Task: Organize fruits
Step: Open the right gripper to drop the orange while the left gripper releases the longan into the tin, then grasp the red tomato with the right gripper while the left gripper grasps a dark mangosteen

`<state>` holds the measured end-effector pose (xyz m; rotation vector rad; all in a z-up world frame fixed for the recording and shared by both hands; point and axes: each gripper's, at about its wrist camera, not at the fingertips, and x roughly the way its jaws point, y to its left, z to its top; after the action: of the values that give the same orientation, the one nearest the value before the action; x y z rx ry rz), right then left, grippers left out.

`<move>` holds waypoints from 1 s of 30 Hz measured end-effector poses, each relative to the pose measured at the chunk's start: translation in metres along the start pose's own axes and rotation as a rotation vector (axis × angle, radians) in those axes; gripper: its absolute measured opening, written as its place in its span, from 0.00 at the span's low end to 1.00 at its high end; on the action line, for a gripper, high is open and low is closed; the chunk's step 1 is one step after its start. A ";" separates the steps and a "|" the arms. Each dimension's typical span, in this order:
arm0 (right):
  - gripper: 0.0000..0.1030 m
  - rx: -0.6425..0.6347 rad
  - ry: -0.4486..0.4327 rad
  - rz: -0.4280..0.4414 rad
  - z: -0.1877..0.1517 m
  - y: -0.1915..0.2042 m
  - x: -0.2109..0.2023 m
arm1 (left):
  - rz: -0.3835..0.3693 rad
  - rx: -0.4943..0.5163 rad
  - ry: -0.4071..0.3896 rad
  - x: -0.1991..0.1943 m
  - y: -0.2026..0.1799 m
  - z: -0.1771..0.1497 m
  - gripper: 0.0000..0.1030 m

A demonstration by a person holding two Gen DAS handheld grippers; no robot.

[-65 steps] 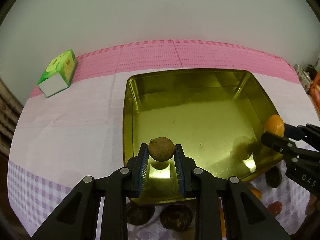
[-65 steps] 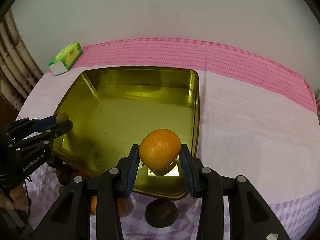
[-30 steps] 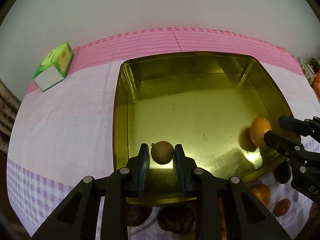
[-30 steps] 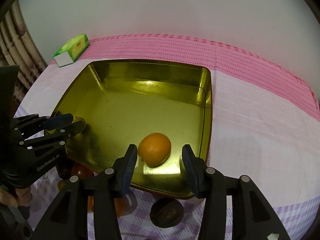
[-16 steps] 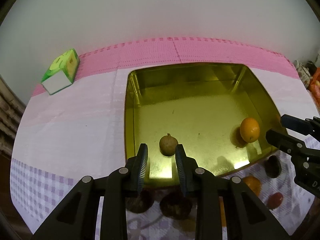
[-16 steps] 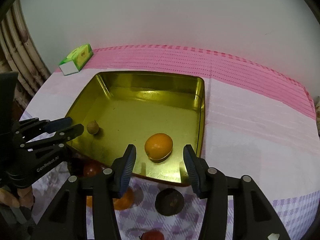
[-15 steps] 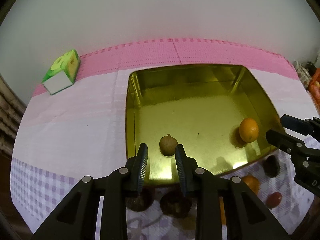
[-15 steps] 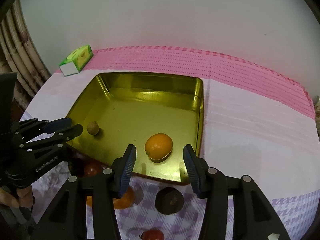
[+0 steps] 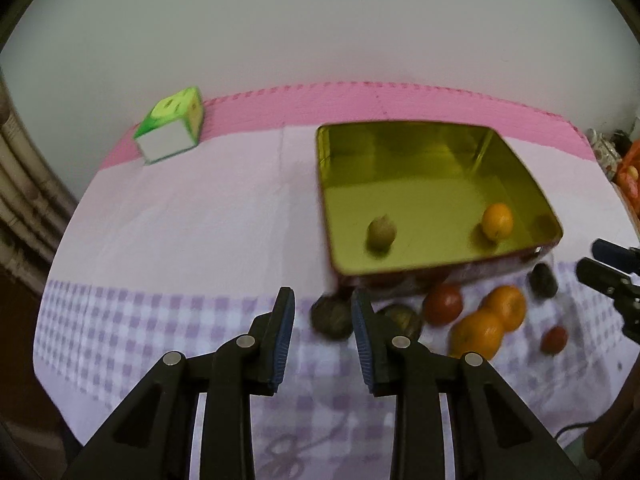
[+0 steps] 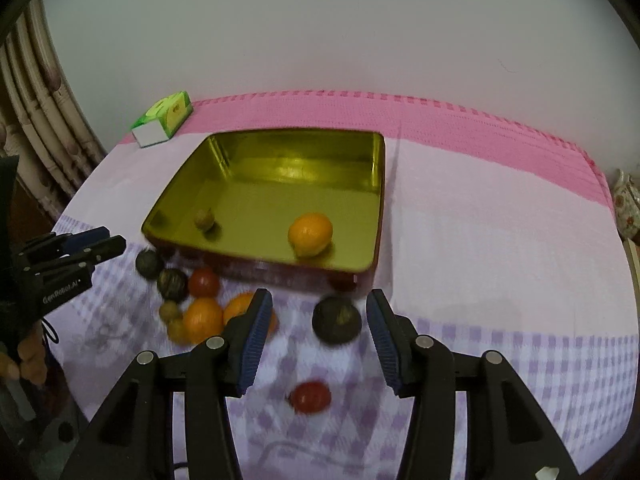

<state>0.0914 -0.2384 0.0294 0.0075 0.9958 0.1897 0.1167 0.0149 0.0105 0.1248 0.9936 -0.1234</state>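
Observation:
A gold tin tray (image 9: 404, 148) (image 10: 236, 156) holds a small brown fruit (image 9: 381, 233) (image 10: 204, 219) and an orange (image 9: 497, 221) (image 10: 310, 233). In front of the tray lie loose fruits: dark round ones (image 9: 331, 317) (image 10: 337, 319), oranges (image 9: 478, 332) (image 10: 203, 319) and red tomatoes (image 9: 443, 304) (image 10: 311, 397). My left gripper (image 9: 322, 338) is open and empty, above the cloth just left of the dark fruit. My right gripper (image 10: 318, 340) is open and empty, with a dark fruit showing between its fingers.
A green and white carton (image 9: 171, 125) (image 10: 162, 119) stands at the back left on the pink cloth. The table's left edge meets bamboo furniture (image 10: 36, 128). Patterned items (image 9: 624, 160) sit at the far right.
Both grippers let go of their fruits in the tray, then pulled back and up. The left gripper swung left. The loose fruits in front of the tray have come into view.

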 end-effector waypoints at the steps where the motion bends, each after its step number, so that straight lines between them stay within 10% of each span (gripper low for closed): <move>1: 0.45 0.001 0.004 -0.001 -0.005 0.000 -0.002 | 0.001 -0.007 0.006 -0.001 0.004 -0.006 0.30; 30: 0.40 0.023 0.132 0.003 -0.067 0.010 0.033 | -0.016 -0.049 0.064 0.025 0.003 -0.053 0.30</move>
<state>0.0515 -0.2286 -0.0335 0.0181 1.1302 0.1834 0.0870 0.0251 -0.0387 0.0765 1.0610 -0.1098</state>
